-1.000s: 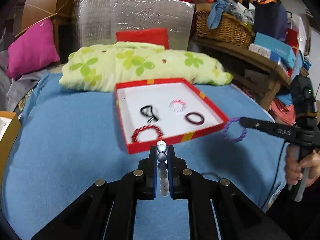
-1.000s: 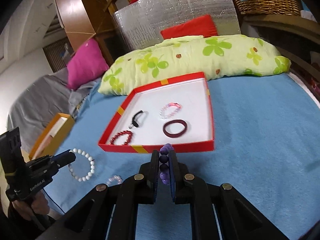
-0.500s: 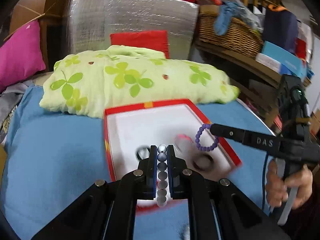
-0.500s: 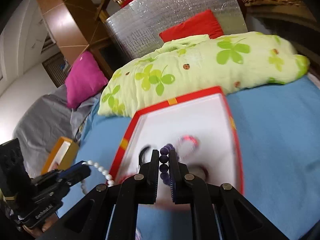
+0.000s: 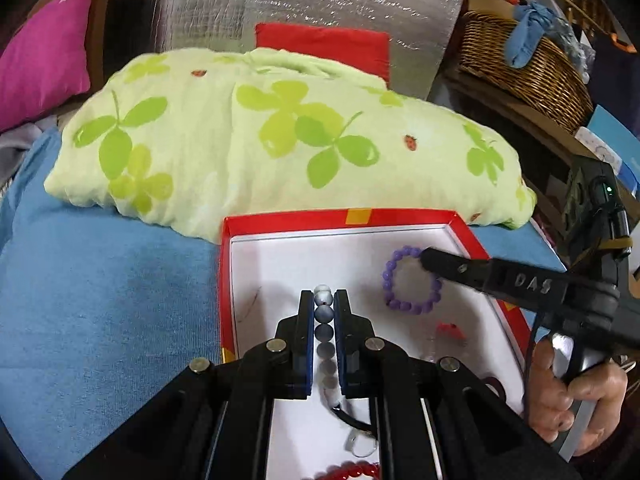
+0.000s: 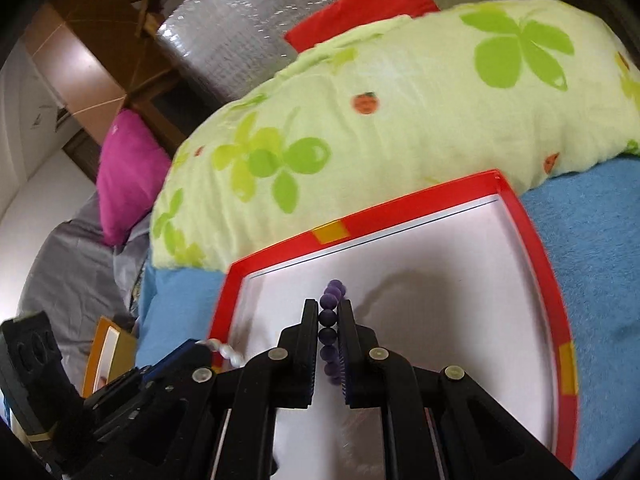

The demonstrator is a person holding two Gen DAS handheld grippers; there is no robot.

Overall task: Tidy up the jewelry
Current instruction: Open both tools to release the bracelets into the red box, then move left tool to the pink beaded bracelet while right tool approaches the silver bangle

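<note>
Left wrist view. Left gripper [image 5: 324,300]: clamped on white bracelet [image 5: 323,312], round pearly beads in a line between the blue pads. Now over the white floor of the tray [image 5: 280,264]; a second ago short of its near edge, above the blue cover [image 5: 100,300]. Right gripper [image 5: 430,260]: reaching in from the right, black, lettered "DAS", pinching purple bracelet [image 5: 412,280]; formerly outside the tray's right edge, now over its far right part. Whether the purple loop touches the floor: cannot tell. Hand [image 5: 576,400] on the right gripper's handle, cut off at the picture's edge. Red bracelet [image 5: 352,471] at the tray's near edge, mostly hidden under the gripper. Black cord piece [image 5: 354,422] with a metal ring, part hidden. Blurred pink item [image 5: 450,330] near the right edge, hard to make out. Tray: shallow card, red rim with yellow patches. Beyond its far edge: pillow [image 5: 280,140], soft, pale green with clover print.

Right wrist view. Right gripper [image 6: 329,308]: closed on purple bracelet [image 6: 330,320], matte round beads; loop's shadow on the floor ahead. Tray [image 6: 528,240] much nearer than before, filling the lower middle. Left gripper [image 6: 208,346] at lower left over the tray's left edge, only a few white beads [image 6: 226,350] showing. Other jewelry hidden beneath the gripper bodies. Edges blurred.
</note>
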